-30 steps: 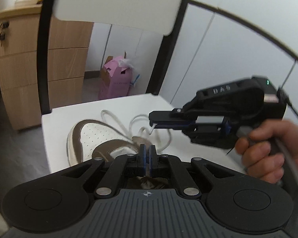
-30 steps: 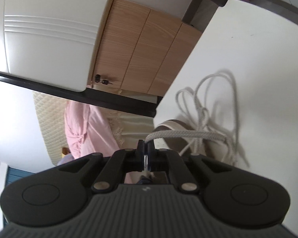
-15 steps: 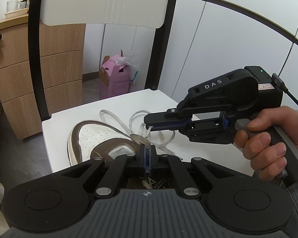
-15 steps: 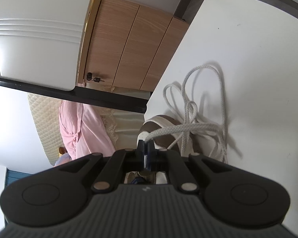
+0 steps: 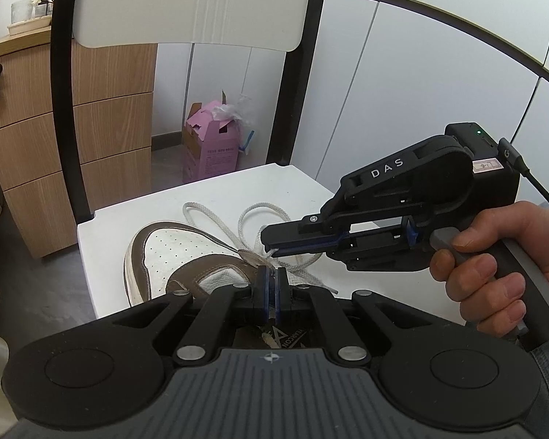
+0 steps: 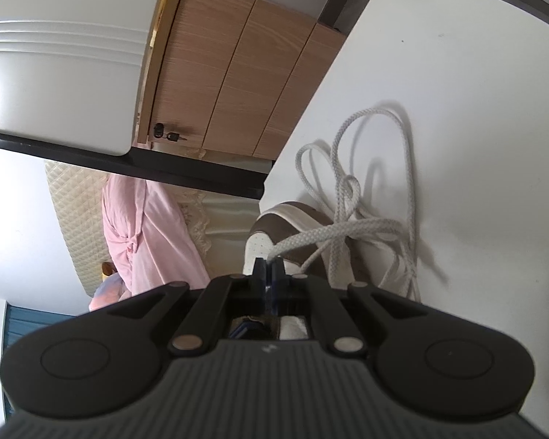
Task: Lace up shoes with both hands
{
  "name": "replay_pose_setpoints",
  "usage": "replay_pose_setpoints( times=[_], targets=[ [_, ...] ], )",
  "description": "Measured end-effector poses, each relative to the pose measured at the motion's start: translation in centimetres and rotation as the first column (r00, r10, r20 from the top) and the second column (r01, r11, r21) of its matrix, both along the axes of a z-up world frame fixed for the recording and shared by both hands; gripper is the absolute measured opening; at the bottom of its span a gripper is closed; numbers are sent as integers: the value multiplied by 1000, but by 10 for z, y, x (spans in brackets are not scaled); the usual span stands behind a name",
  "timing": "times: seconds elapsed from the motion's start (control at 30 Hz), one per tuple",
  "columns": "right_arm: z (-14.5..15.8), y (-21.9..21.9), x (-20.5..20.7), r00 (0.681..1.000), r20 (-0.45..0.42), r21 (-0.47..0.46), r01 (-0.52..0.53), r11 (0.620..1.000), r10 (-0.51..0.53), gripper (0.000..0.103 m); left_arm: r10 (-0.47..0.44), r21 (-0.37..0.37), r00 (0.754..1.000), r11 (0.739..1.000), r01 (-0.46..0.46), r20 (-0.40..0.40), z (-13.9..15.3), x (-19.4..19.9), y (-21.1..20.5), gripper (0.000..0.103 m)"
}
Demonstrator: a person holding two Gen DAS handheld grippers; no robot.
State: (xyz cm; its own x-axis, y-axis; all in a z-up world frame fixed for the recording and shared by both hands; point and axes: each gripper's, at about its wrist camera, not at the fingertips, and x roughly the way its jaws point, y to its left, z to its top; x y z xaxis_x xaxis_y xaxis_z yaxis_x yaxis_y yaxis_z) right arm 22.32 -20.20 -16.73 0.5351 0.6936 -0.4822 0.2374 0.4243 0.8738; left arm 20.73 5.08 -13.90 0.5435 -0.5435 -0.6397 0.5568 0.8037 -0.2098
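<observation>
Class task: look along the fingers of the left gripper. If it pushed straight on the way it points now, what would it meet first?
Probably the shoe: the left gripper, shut on the lace, points down at the shoe's brown and white upper just ahead. The right gripper sits close beside that line, so depth is uncertain.

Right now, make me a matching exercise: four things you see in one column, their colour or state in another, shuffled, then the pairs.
1 sneaker
2 shoelace
3 carton
4 right gripper

A pink, on the floor
B shut on a lace strand
C brown and white, on the chair seat
D white, loops loose

Pairs: 1-C, 2-D, 3-A, 4-B
</observation>
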Motion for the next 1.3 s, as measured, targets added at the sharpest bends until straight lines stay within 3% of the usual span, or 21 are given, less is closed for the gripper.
replay_pose_setpoints(
  times=[0.7,1.3],
  targets=[
    [-1,3,2,1000,4,-54,-8,998,8,3,0,3,1000,1000,0,3,0,1,0,3],
    [1,6,4,999,20,-44,-30,999,30,3,-2,7,1000,1000,2,3,-1,1,-2,3]
  ],
)
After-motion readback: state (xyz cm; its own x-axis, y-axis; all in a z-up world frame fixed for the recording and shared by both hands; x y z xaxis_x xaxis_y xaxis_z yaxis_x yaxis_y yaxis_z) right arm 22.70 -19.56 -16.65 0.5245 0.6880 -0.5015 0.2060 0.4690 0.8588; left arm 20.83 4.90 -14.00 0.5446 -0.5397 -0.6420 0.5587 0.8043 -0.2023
